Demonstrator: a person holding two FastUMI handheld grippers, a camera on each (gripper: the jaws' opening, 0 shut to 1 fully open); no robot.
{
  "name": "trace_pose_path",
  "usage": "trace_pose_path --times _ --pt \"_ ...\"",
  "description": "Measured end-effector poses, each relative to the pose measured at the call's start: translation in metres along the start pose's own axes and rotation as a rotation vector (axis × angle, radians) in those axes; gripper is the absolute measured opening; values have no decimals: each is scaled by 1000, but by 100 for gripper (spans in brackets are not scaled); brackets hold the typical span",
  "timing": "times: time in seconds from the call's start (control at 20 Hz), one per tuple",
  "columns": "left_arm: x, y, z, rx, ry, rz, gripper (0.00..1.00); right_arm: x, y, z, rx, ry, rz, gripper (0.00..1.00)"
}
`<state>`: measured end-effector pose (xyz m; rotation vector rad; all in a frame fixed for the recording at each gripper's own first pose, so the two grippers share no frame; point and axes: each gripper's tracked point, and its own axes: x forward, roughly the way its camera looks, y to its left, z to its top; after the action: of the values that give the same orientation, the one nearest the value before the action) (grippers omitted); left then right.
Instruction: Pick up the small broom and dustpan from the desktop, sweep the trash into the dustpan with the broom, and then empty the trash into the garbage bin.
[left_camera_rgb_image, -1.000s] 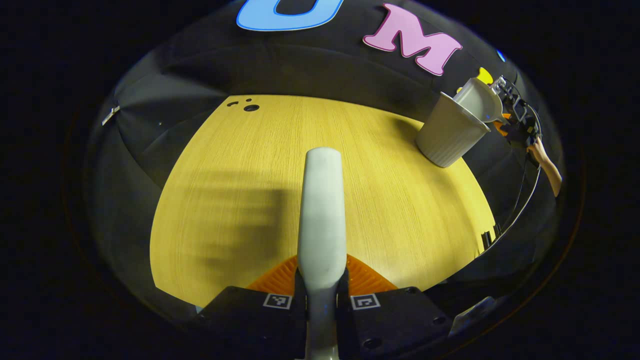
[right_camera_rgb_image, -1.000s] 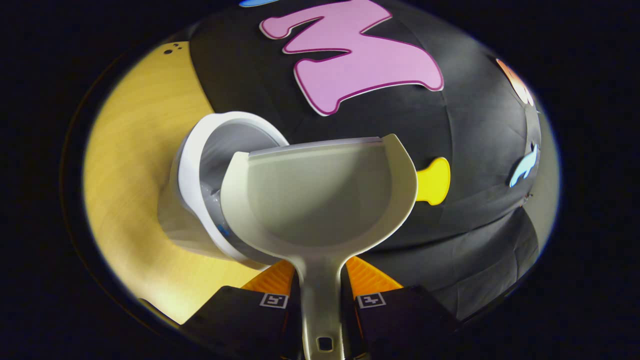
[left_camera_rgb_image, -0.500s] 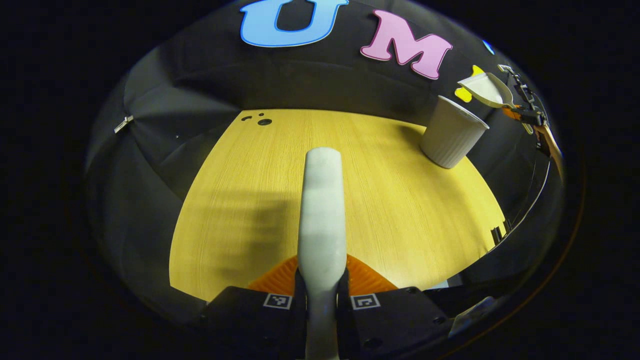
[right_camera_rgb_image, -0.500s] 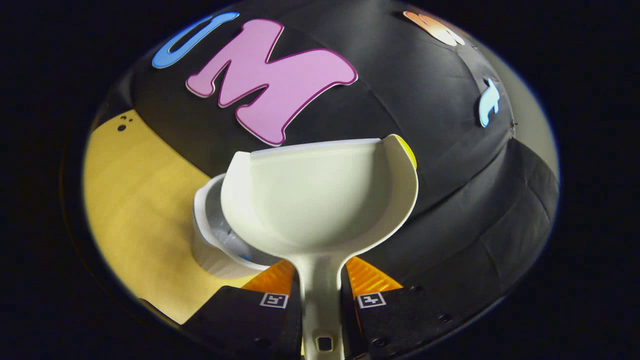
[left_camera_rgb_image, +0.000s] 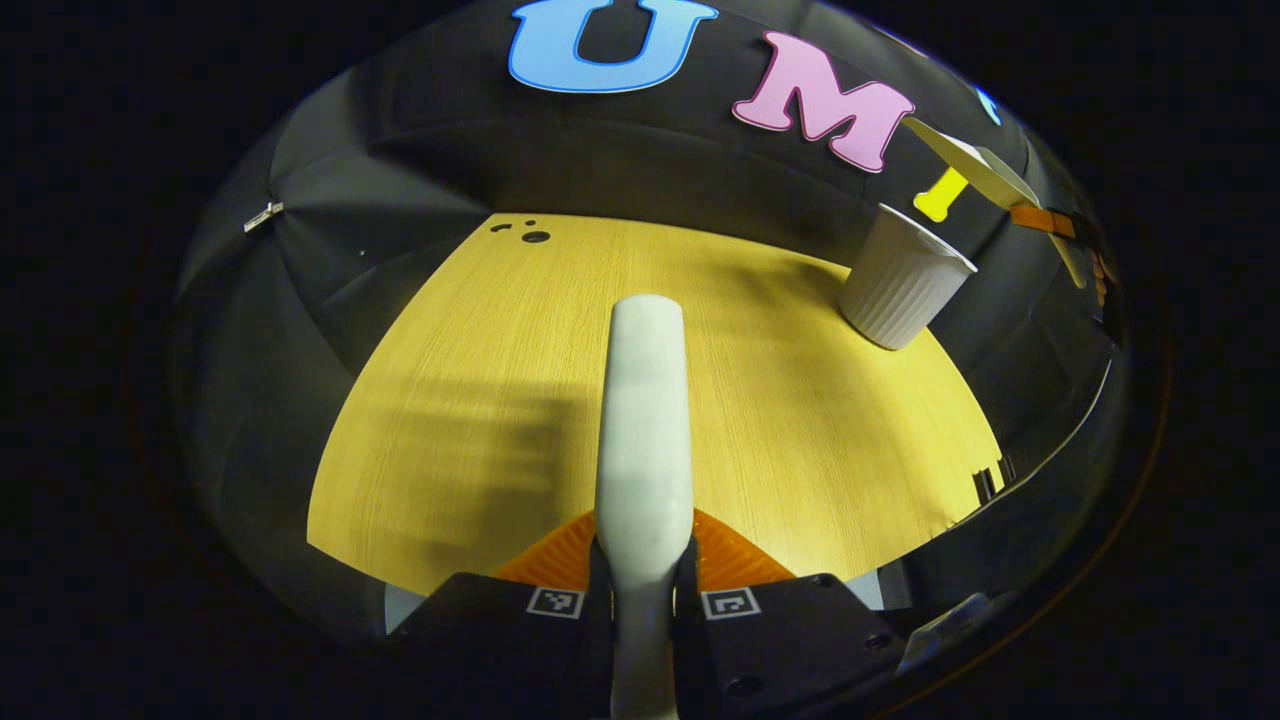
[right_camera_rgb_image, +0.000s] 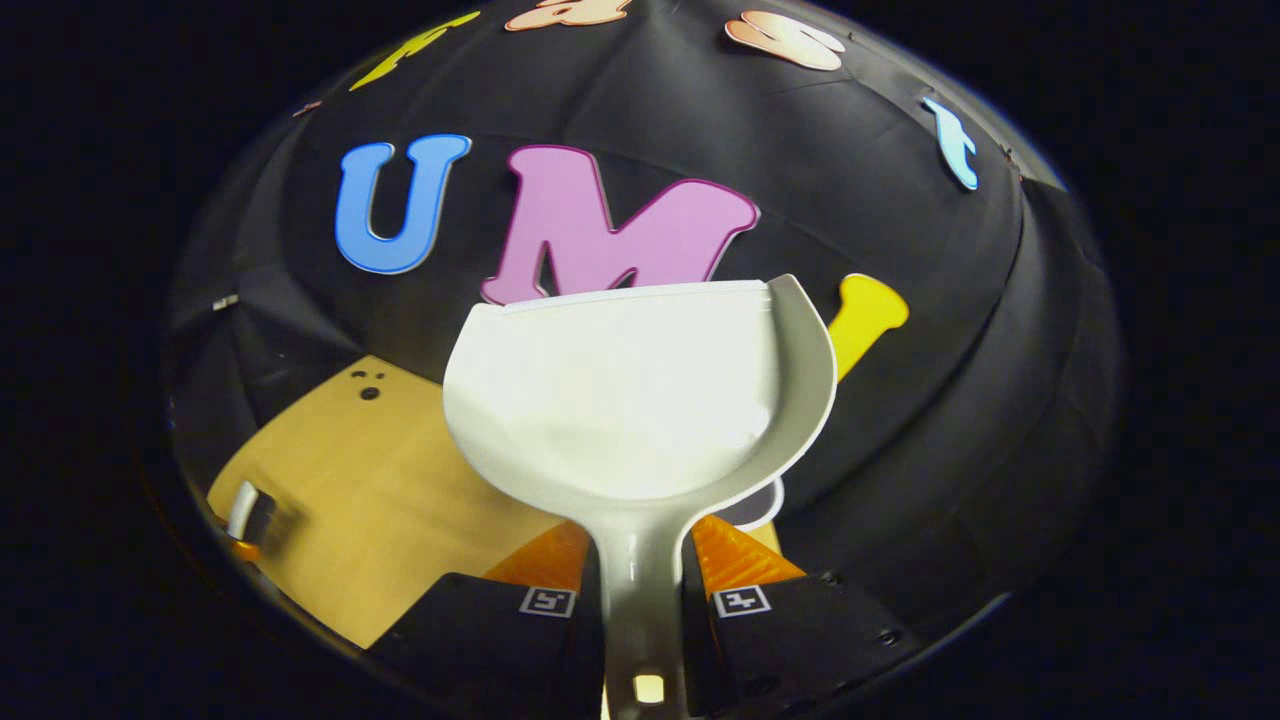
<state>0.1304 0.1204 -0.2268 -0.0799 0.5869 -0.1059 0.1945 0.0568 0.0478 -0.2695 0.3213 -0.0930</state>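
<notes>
The garbage bin, a pale ribbed cup-shaped thing, stands on the far right part of the table; from my left tongs view I see its outside wall and rim, and I cannot tell what lies inside. The dustpan is in the air in front of my right tongs, its scoop facing me and bare inside, nothing resting in it. In the left gripper view the dustpan hangs above and just right of the bin, apart from its rim.

My right tongs are closed on the dustpan's handle, both fingers pressing its sides. My left tongs are closed the same way on the small broom, whose pale body sticks straight out ahead of me over the near middle of the table.
</notes>
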Motion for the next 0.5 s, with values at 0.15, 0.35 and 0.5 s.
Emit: trace_pose_path --times 0.15,0.35,0.5 --pt "3 4 -2 -16 -2 8 29 3 57 -32 -10 54 107 35" --pt "12 11 1 -37 2 33 27 3 120 -91 -8 153 213 35" --pt "19 9 15 -67 0 28 30 13 150 -146 16 273 259 35"
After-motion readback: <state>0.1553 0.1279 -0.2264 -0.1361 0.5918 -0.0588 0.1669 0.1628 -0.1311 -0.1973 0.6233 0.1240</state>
